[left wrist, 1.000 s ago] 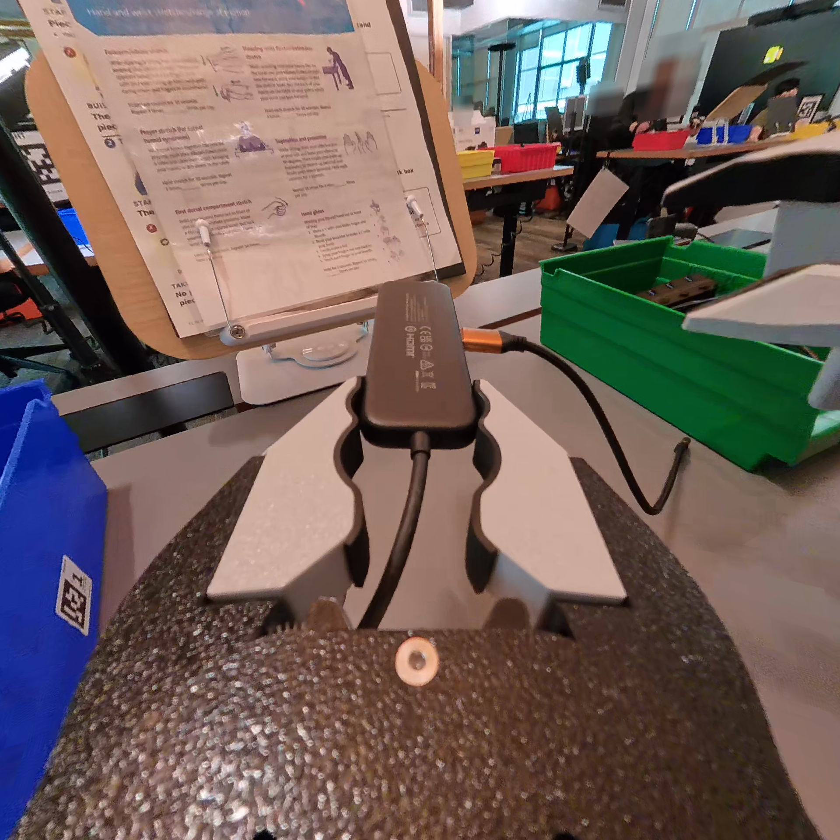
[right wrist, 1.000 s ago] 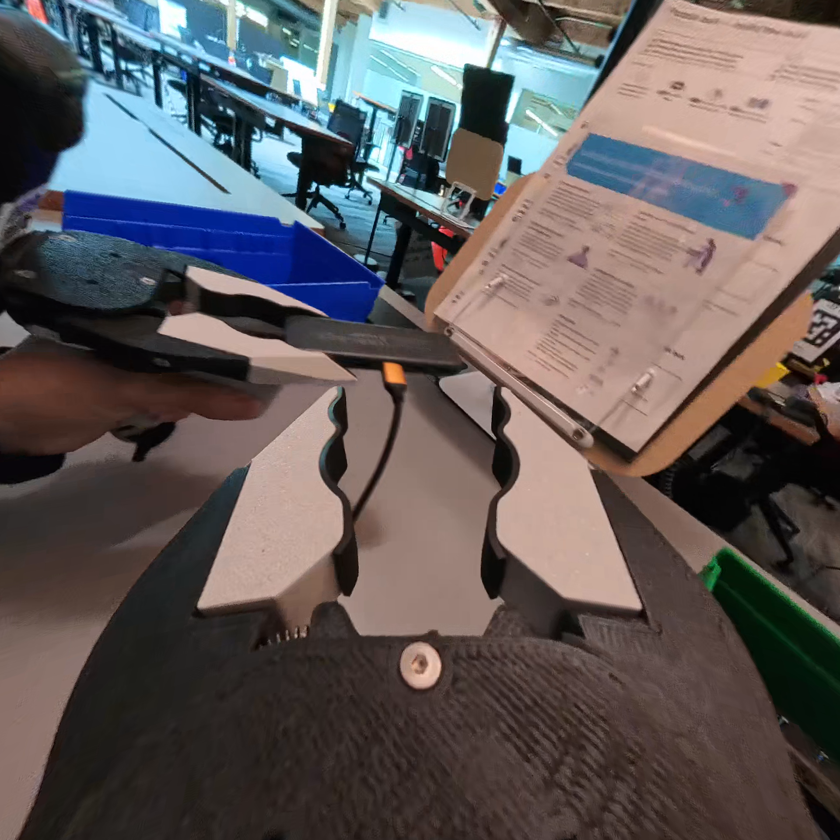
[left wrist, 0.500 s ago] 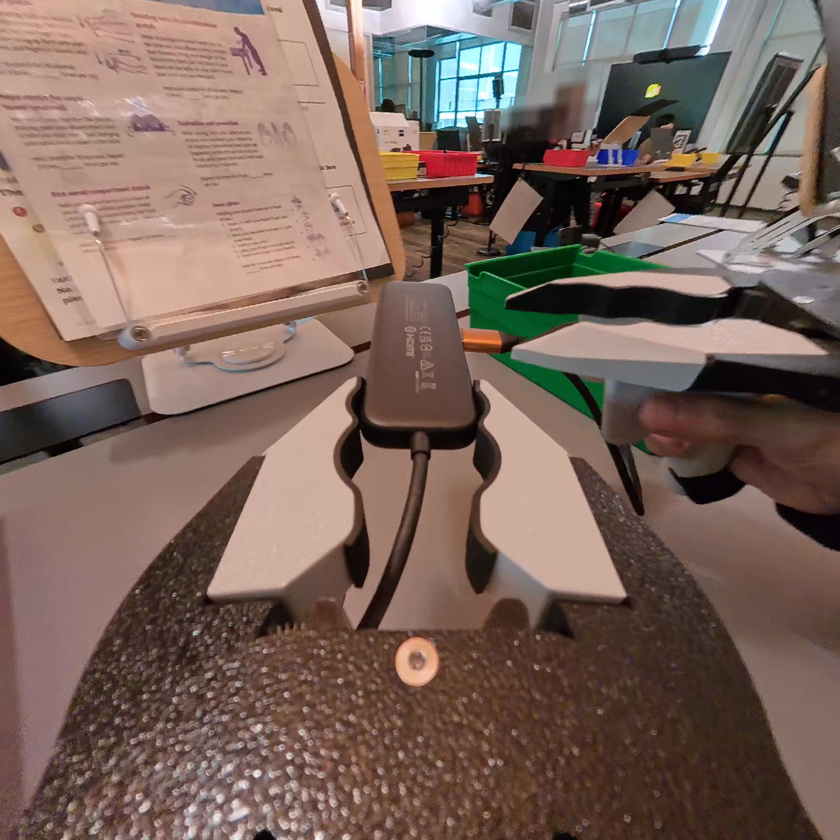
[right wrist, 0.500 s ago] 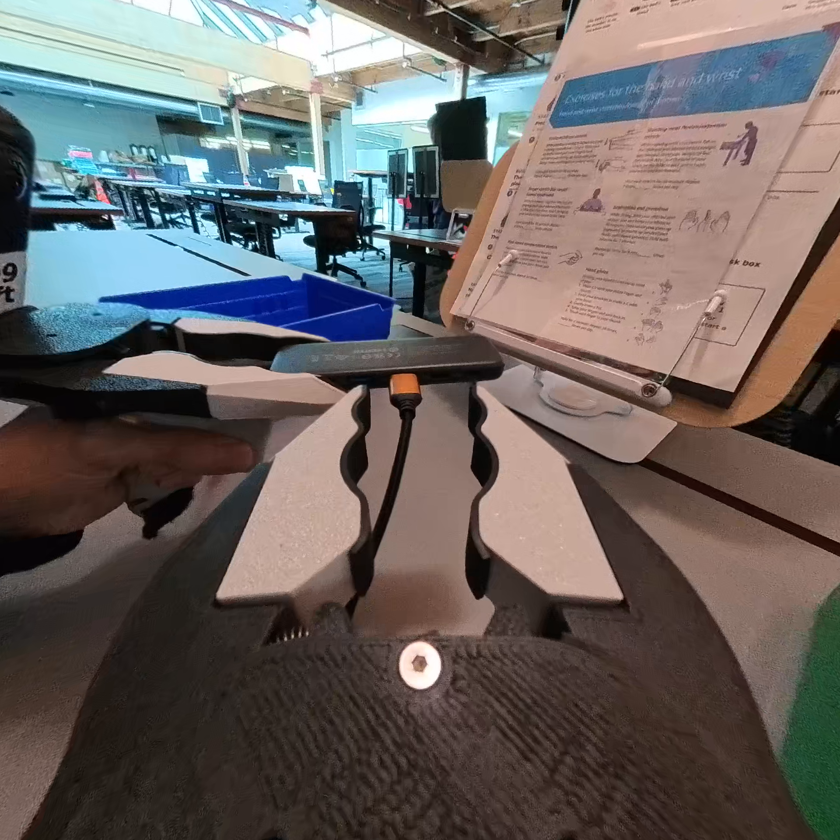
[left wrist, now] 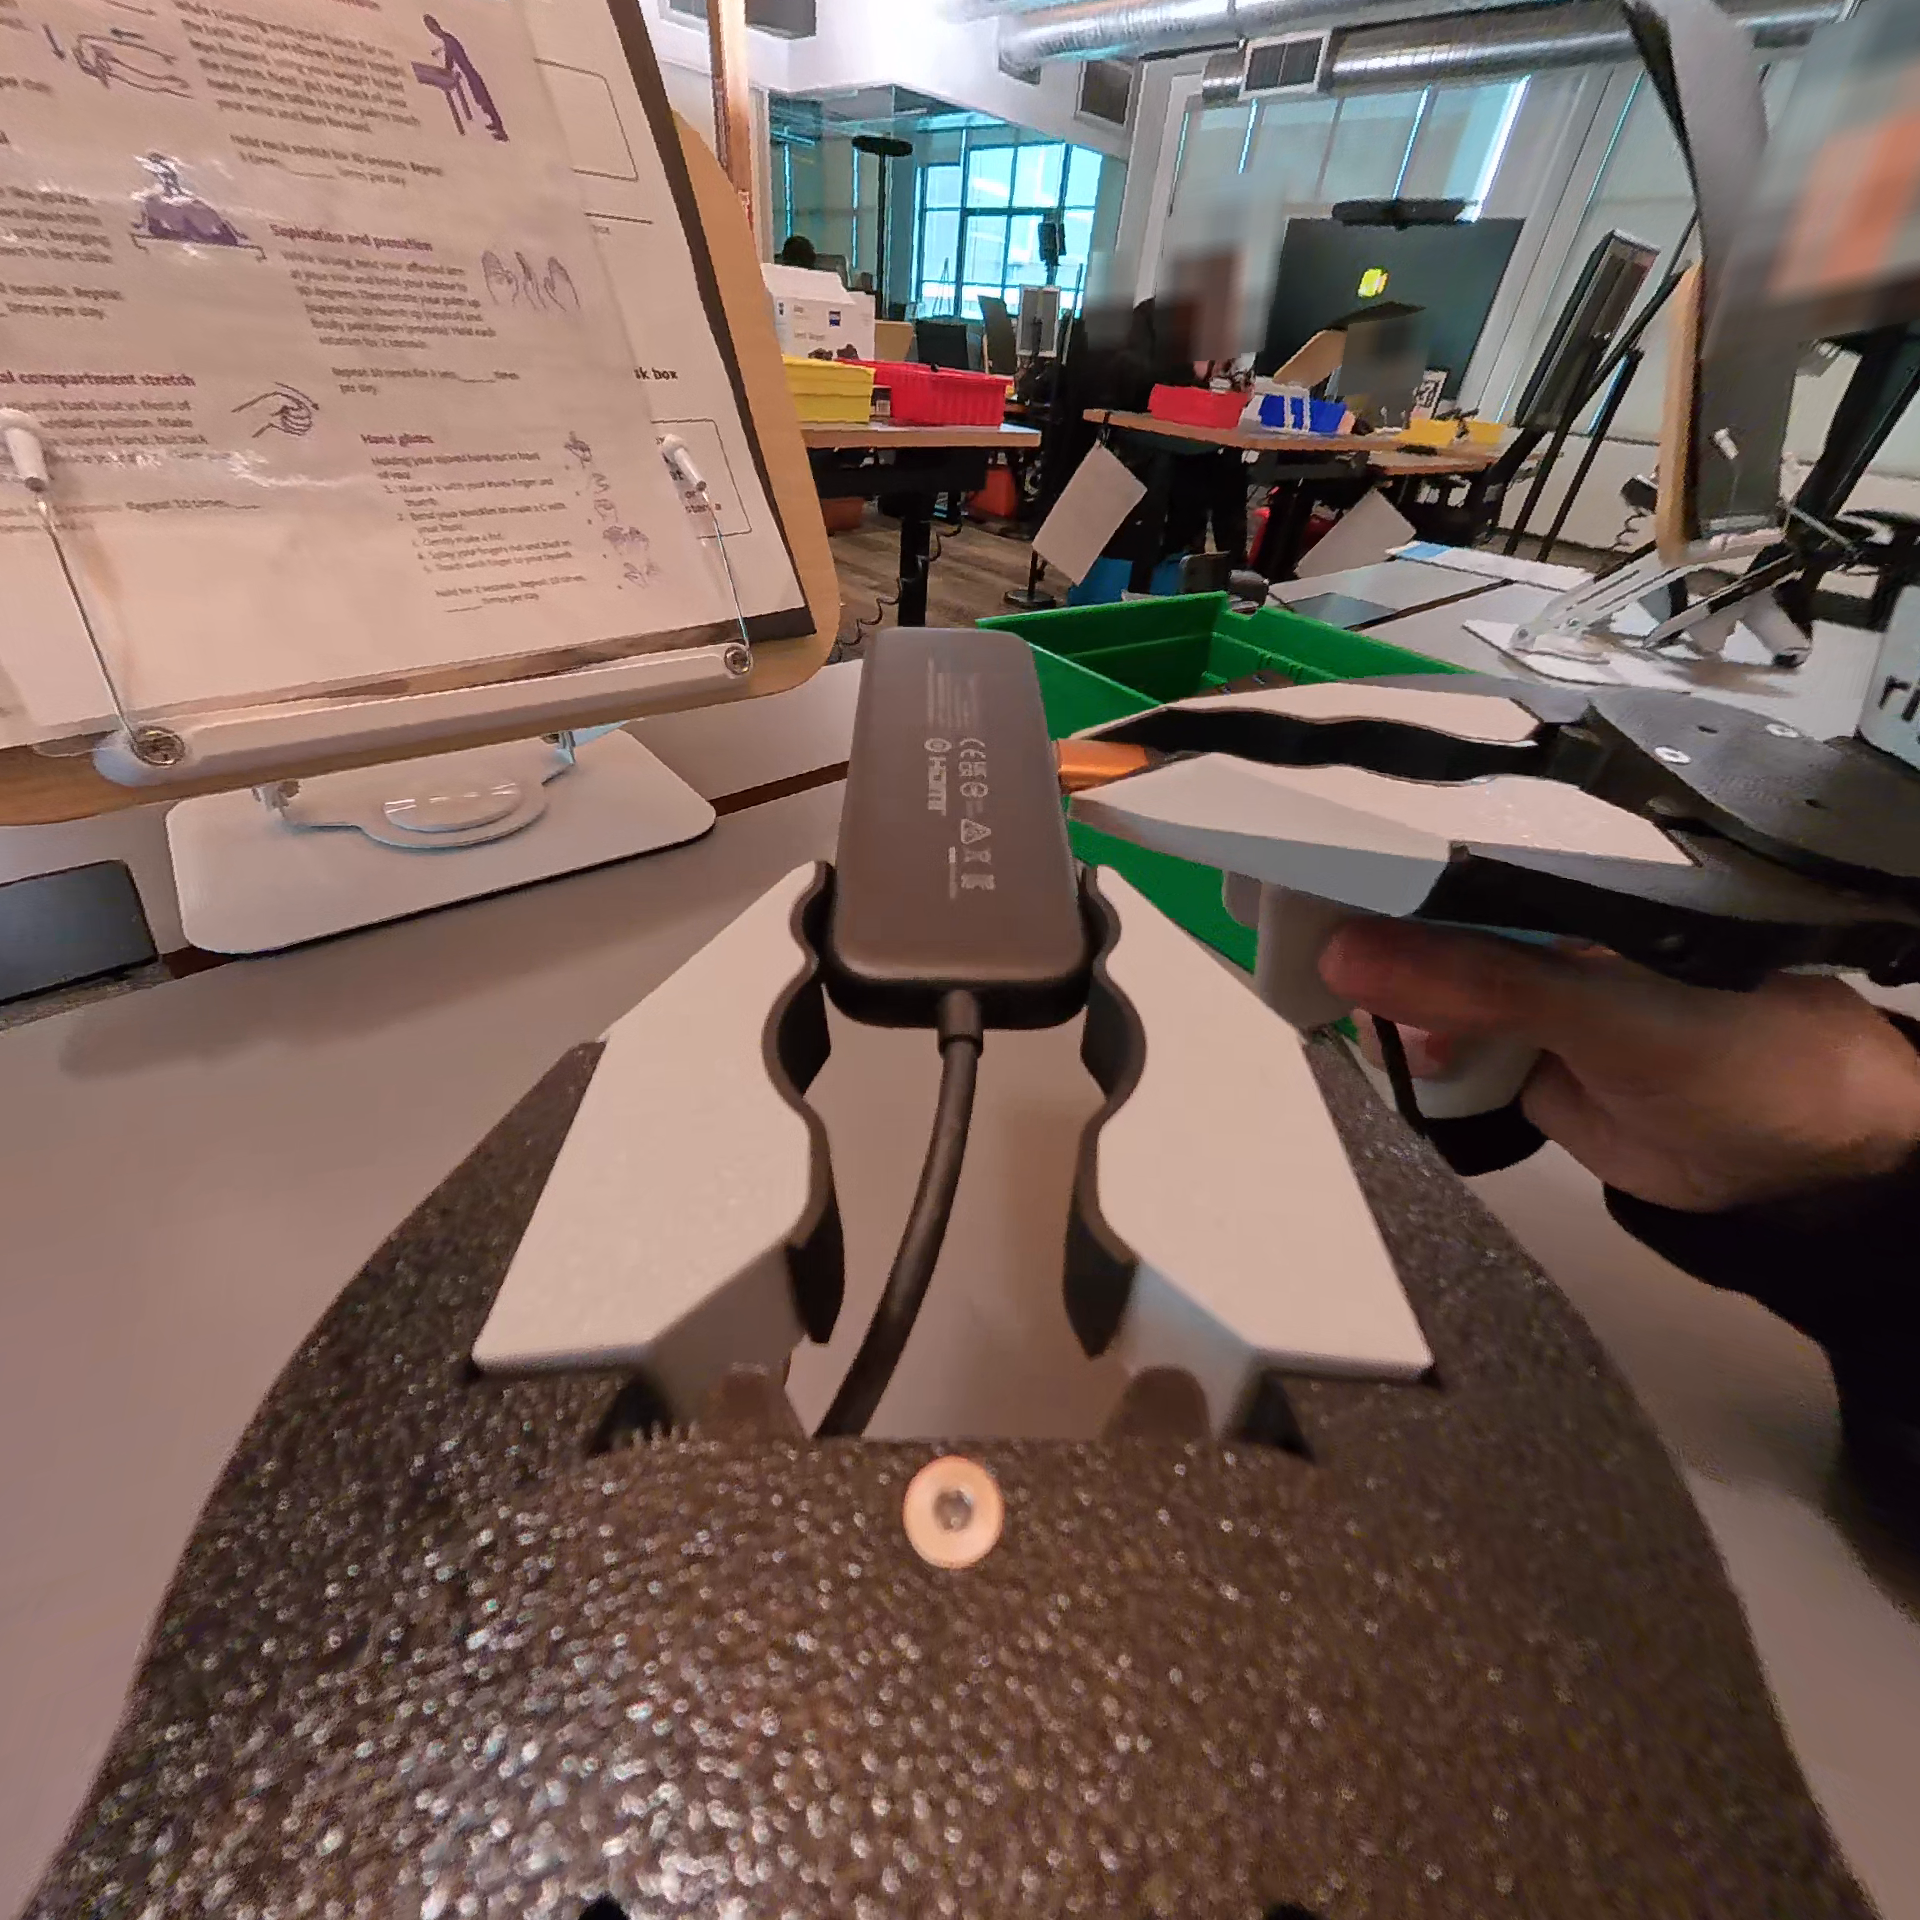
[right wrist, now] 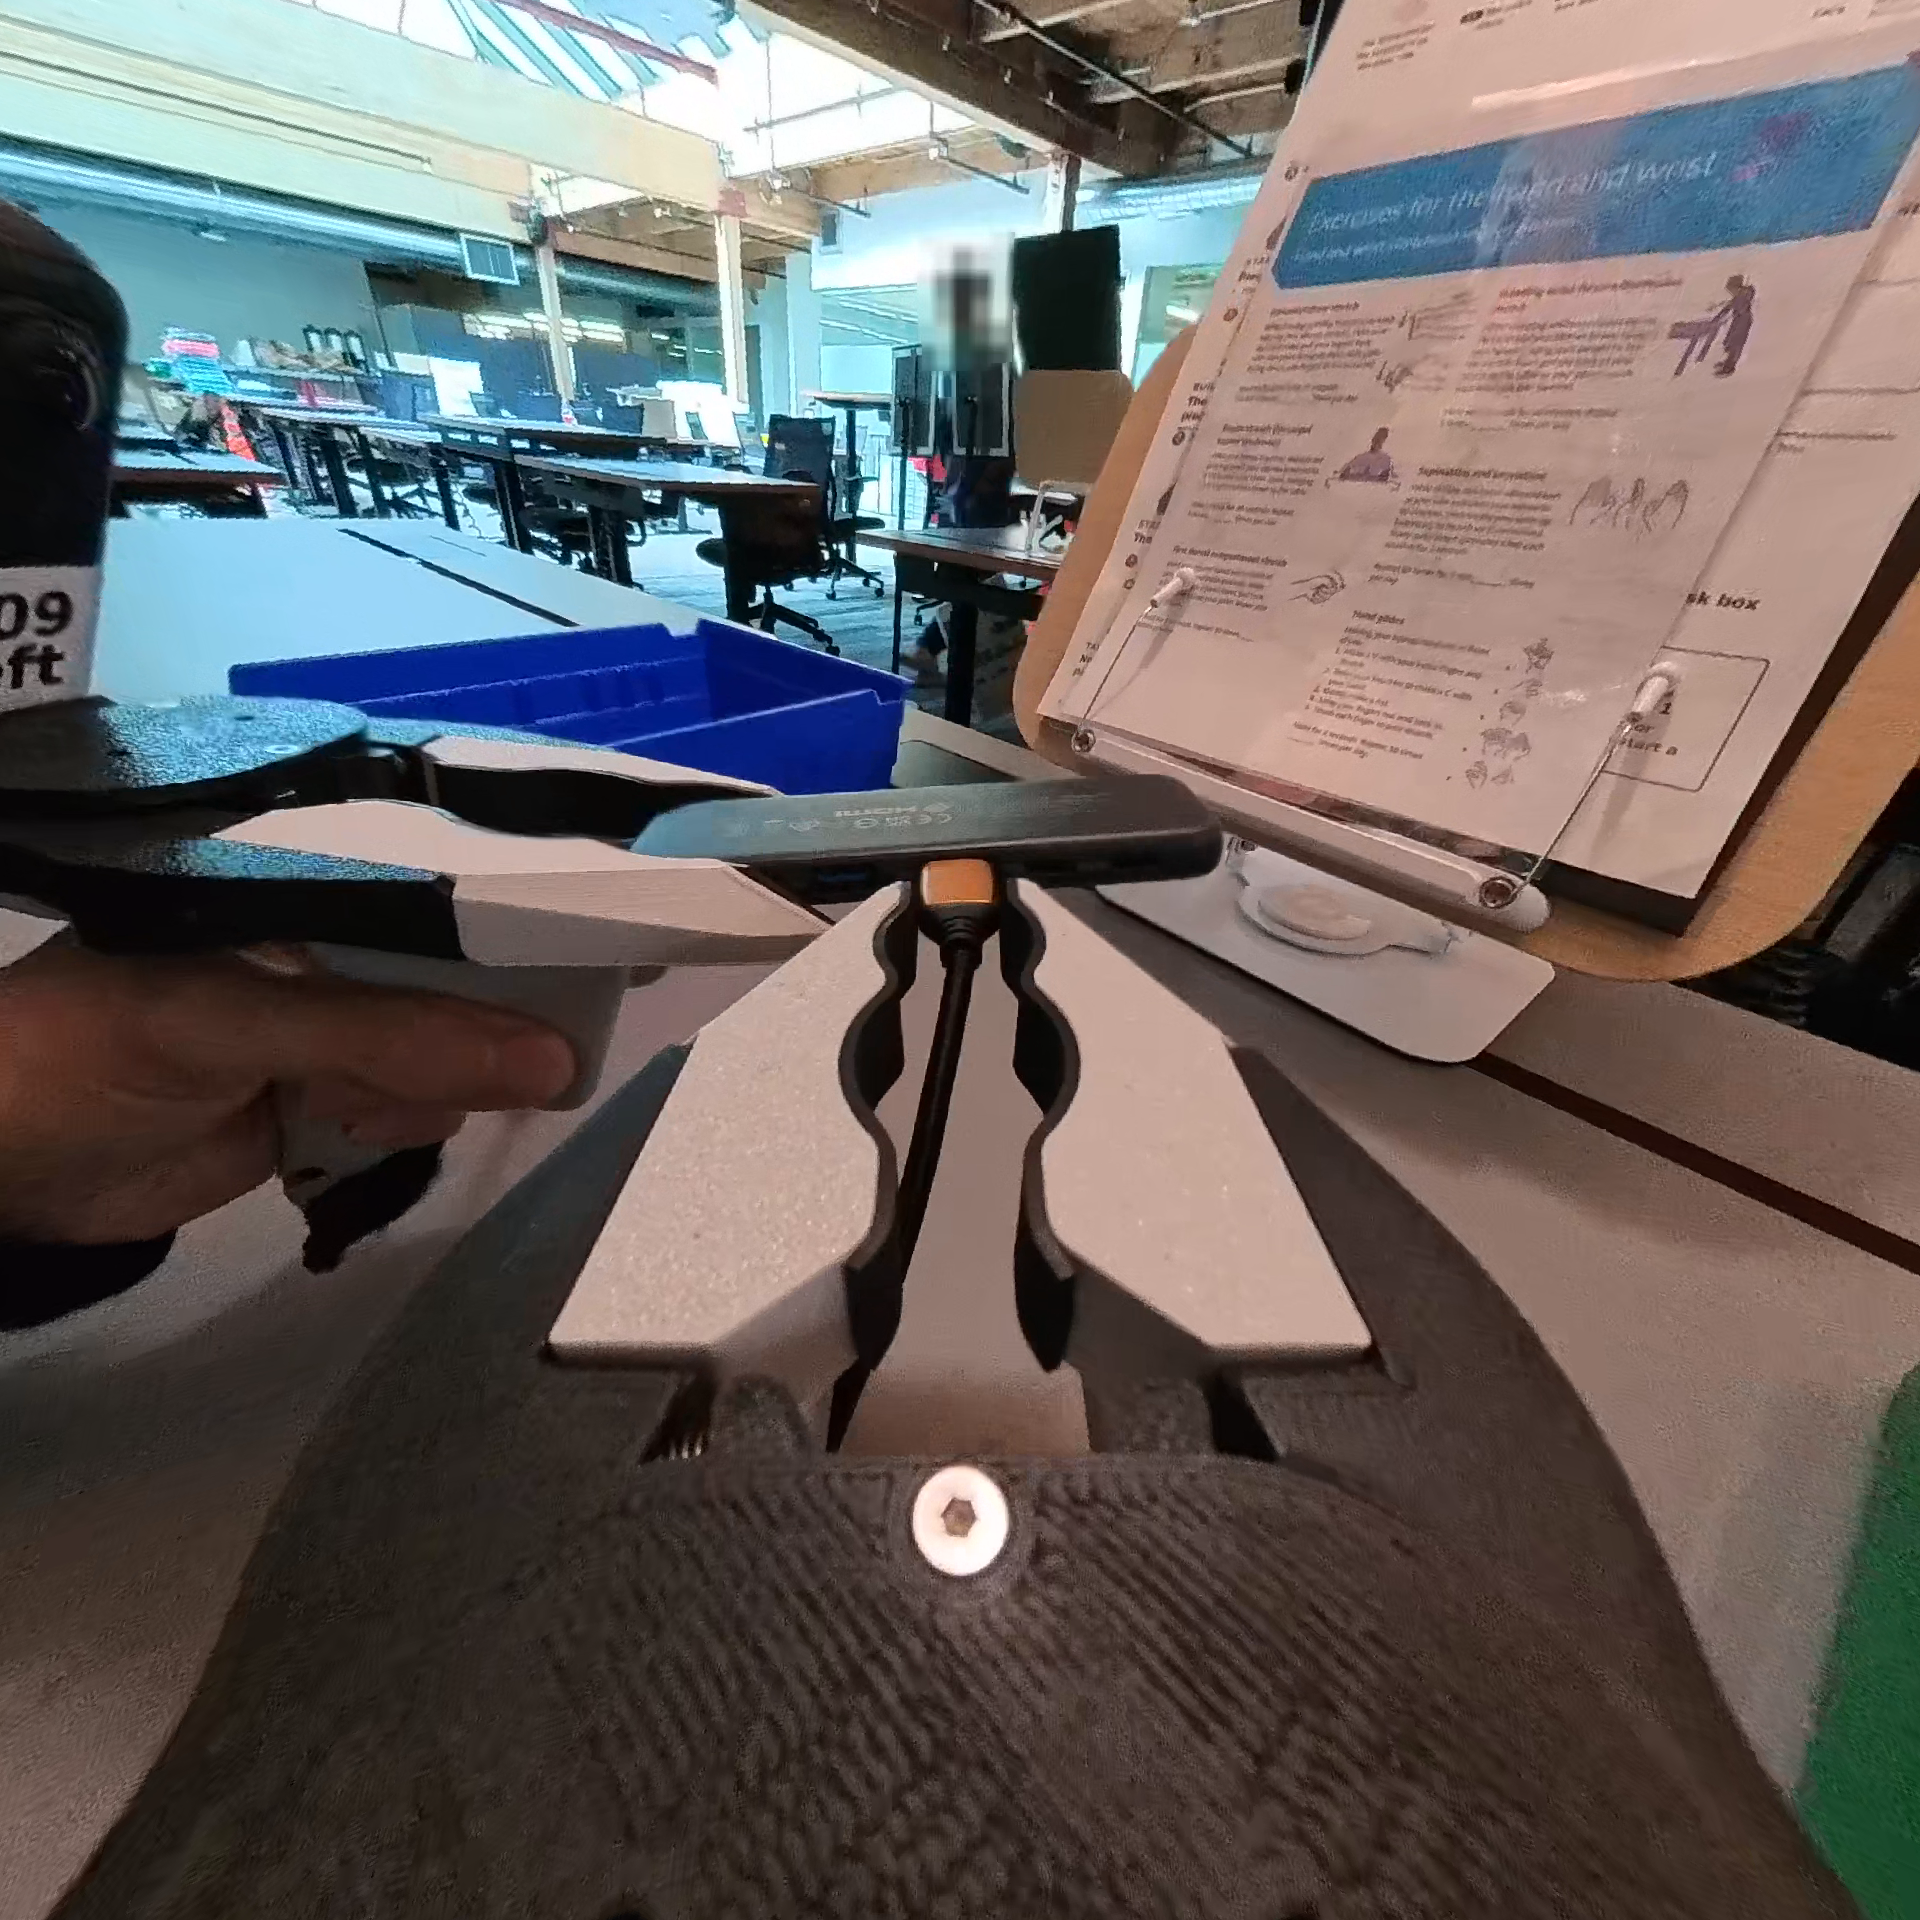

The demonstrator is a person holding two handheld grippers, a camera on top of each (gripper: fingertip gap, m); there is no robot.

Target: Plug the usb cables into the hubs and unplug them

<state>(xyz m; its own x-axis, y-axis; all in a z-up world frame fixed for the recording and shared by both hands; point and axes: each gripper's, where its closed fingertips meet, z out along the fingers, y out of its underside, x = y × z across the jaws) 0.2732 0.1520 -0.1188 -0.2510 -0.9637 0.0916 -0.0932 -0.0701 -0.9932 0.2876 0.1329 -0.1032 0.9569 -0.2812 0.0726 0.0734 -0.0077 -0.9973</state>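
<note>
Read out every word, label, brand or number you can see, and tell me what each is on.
I won't quote writing; here is what bears it.
Dark grey hub: small pale print and symbols on its face.
Laminated sheet on the wooden stand: blue banner, headings, fine print, partly blurred.
White label at the right wrist view's left edge: dark characters, cut off.
White tag at the left wrist view's right edge: cut off.

Bright daylight from far windows; wide-angle edges bend and blur.

Matt dark metal hub (left wrist: 951, 800), glossy copper-coloured plug (right wrist: 958, 886) — smooth grey tabletop (left wrist: 312, 1091).
</note>
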